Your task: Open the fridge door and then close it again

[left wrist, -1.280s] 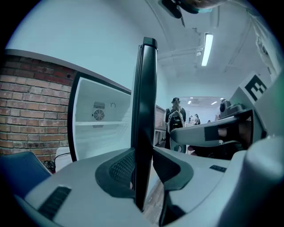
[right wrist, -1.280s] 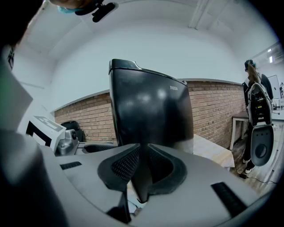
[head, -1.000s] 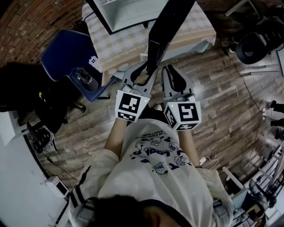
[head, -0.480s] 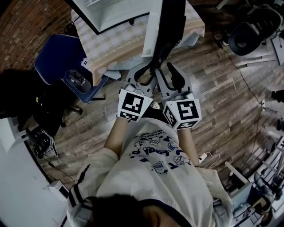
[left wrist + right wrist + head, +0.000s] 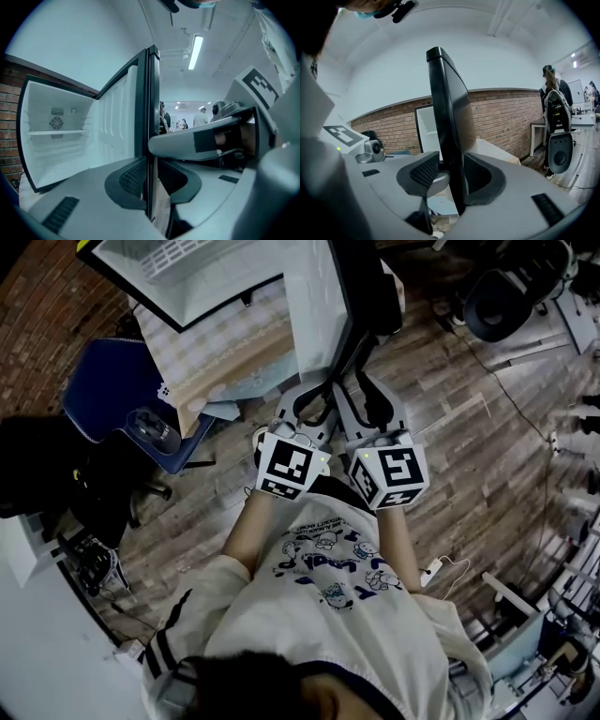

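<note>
Swung door wider out from fridge. Let go with right tongs, now wide apart round door edge. Closing left tongs on that edge, not pinching yet. Probably open enough; shutting next.

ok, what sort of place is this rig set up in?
Probably a lab or shared workspace, not a home kitchen. The small fridge stands open on a cloth-covered table. There is a brick wall behind, a blue chair on plank flooring, and people in the background.
</note>
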